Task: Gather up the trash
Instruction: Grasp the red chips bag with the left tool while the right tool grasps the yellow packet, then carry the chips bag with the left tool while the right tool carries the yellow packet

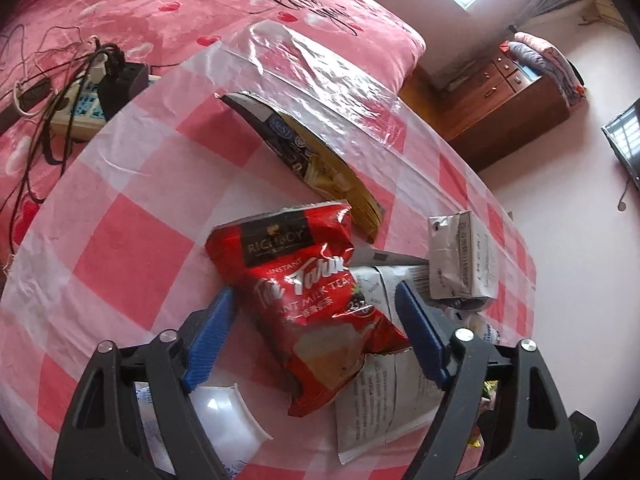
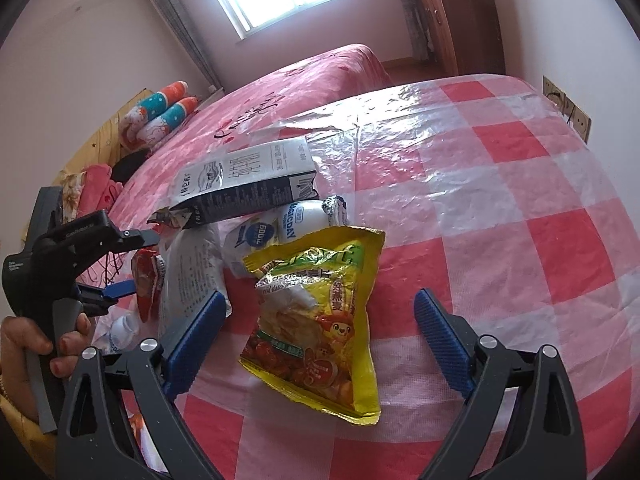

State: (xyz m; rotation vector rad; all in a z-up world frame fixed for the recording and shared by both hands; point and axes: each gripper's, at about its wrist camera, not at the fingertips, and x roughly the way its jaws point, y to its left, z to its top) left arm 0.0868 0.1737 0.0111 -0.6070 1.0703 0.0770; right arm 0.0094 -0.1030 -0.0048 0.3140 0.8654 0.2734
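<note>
Blue pads of the left gripper (image 1: 316,298) sit closest to the lens, jaws wide, one pad each side of the red milk-tea packet (image 1: 308,300) w/ gaps showing — straddling it, not pinching, nothing held. Packet lies flat on the pink checked table cover (image 1: 132,216); its long axis runs from between the jaws fwd and slightly left, sealed top edge pointing away from the tool. Just right of the right pad: a white printed sachet (image 1: 376,396) partly under the packet, and a small grey carton (image 1: 460,256) a bit further fwd-right. Ahead of the tool lies a flat black-and-gold pouch (image 1: 316,152).

Right gripper (image 2: 320,312) is also wide and empty, pads well apart either side of the yellow snack bag (image 2: 320,320). Bag lies flat, long axis roughly in line w/ the jaws, torn-open mouth away from the tool. Beyond it: white bottles (image 2: 280,228) and a dark milk carton (image 2: 248,184); fwd-left, a hand (image 2: 40,344) holding the other tool.

Progress — early, I'd judge: all the trash seen is on the cover, nothing picked up, no bin or bag for it in view. Both grasps are lined up but not yet closed.
</note>
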